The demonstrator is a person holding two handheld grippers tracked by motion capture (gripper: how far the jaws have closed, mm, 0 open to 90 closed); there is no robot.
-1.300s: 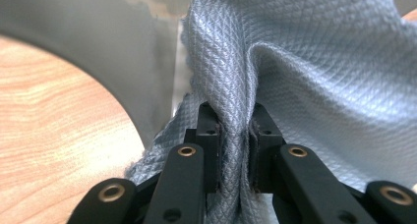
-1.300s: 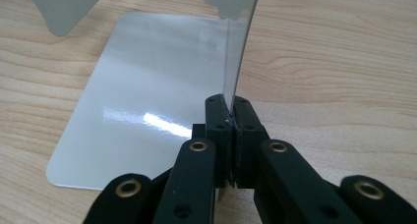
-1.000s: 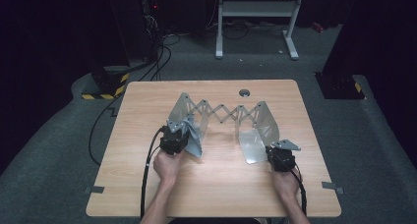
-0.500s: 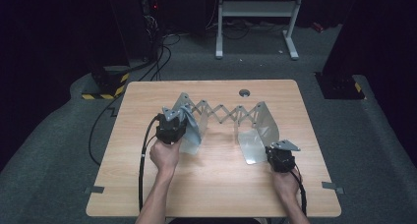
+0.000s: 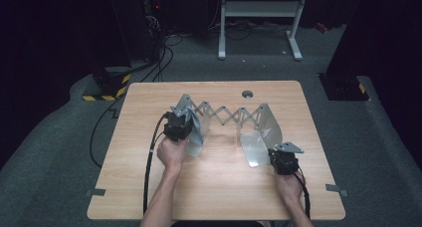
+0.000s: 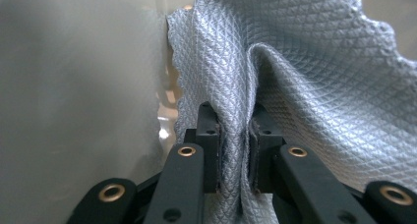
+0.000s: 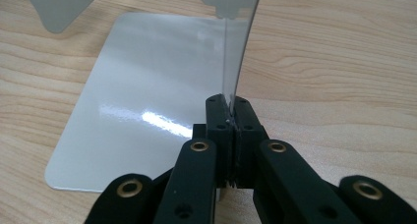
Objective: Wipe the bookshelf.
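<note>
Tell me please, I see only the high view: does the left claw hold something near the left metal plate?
Observer: Yes, the left claw is shut on a fold of grey quilted cloth.
Operator: What does the right claw grip?
Observer: The right claw pinches the thin edge of the upright metal plate.
Operator: How does the flat sheet beside it lie?
Observer: The flat sheet lies flush on the wooden table, glossy, with rounded corners.

Left hand-held gripper [image 5: 180, 126] is pinched closed over the worktop [image 5: 149, 187], left of centre; right hand-held gripper [image 5: 283, 160], jaws clamped together, sits nearer its front right corner.
</note>
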